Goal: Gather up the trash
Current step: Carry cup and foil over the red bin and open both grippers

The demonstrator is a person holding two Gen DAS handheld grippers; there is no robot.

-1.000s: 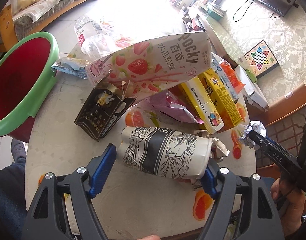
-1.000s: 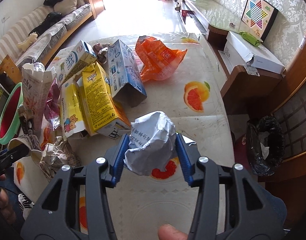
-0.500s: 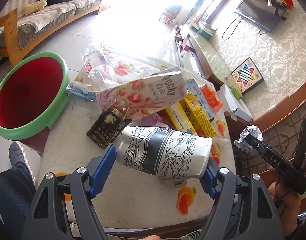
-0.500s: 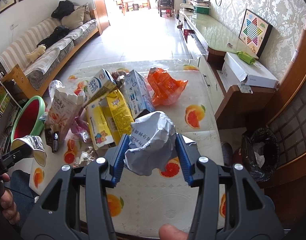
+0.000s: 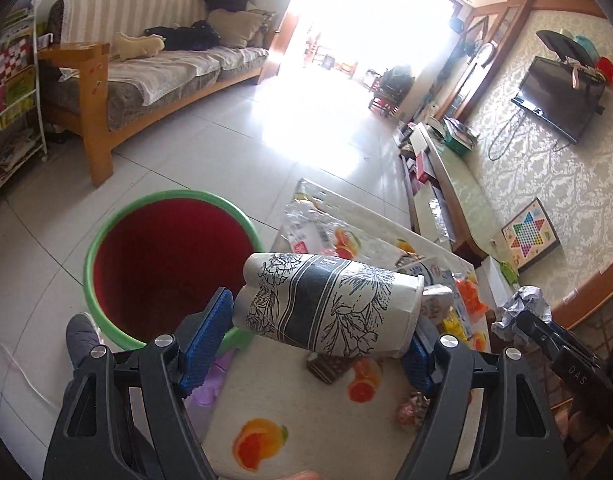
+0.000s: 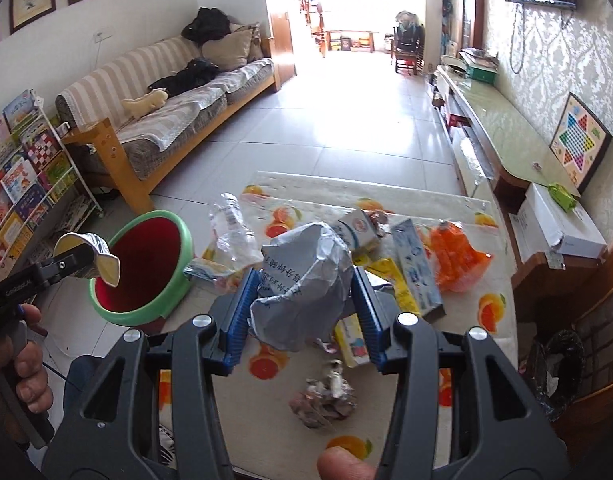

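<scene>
My left gripper (image 5: 312,340) is shut on a crushed paper cup (image 5: 326,304) with black flower drawings, held sideways above the table's near left corner. Just beyond it stands the green bin with a red inside (image 5: 162,256). My right gripper (image 6: 302,308) is shut on a crumpled ball of grey printed paper (image 6: 302,284), raised above the fruit-print tablecloth (image 6: 266,412). In the right wrist view the left gripper (image 6: 82,264) holds the cup (image 6: 86,256) over the bin's (image 6: 146,276) near rim. The paper ball (image 5: 522,308) shows at the right of the left wrist view.
Cartons (image 6: 414,268), an orange wrapper (image 6: 458,260), a squashed clear bottle (image 6: 234,232) and foil scraps (image 6: 326,396) lie on the table. A black-lined bin (image 6: 558,372) stands on the floor at the right. A sofa (image 6: 178,116) and bookshelf (image 6: 26,168) are at the left.
Both grippers have risen with their loads and tipped upward. The left one has carried the cup left toward the green bin, and the table litter has dropped lower in view.
</scene>
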